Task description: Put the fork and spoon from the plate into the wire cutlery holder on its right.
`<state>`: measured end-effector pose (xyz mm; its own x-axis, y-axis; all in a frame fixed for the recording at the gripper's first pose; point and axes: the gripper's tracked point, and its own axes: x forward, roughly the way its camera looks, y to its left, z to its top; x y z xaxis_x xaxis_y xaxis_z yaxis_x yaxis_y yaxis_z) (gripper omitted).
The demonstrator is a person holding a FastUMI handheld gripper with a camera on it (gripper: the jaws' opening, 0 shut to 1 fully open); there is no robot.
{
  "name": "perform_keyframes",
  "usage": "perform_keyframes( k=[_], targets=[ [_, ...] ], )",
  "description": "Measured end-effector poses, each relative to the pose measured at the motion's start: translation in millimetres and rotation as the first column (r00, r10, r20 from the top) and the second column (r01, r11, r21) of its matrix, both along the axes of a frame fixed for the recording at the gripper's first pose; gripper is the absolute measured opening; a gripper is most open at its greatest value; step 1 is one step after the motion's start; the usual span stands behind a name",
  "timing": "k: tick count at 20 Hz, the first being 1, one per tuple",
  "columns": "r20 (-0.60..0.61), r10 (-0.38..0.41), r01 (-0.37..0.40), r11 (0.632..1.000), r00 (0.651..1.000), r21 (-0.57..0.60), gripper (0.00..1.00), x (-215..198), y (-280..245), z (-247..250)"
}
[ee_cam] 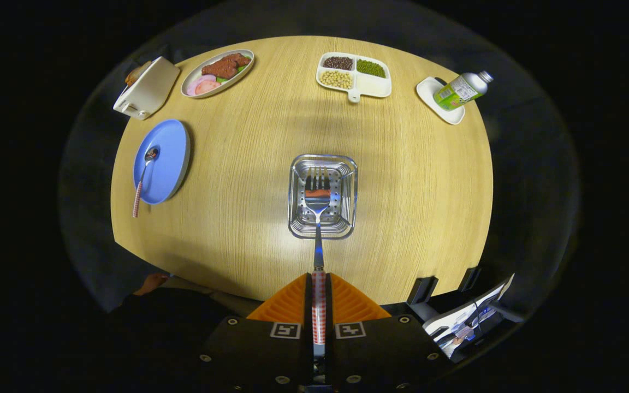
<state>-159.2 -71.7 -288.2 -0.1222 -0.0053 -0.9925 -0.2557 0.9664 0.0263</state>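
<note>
Tool pinches the fork by its checked handle, both fingers pressed together on it with no gap to spare. Fork points tines-forward, head hanging directly over the open mouth of the wire cutlery holder, which sits mid-tabletop toward the near edge. So step in hand: fork delivery, drop not yet made. Next move, as I read it: lower straight in, keep tines off the rim, then spread the fingers. Spoon lies on the blue plate at the left edge, handle overhanging the rim toward the near side; that one comes second.
</note>
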Motion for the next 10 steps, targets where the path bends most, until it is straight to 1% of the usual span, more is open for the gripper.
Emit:
perform_keyframes(
  k=[3, 6, 10],
  targets=[
    [-0.066, 0.043, -0.044, 0.999, 0.997, -0.018, 0.09, 5, -5, -2],
    [-0.145, 0.08, -0.083, 0.996, 0.986, -0.016, 0.09, 7, -3, -3],
    [-0.259, 0.076, -0.082, 0.997, 0.963, -0.009, 0.09, 13, 2, -10]
  ],
)
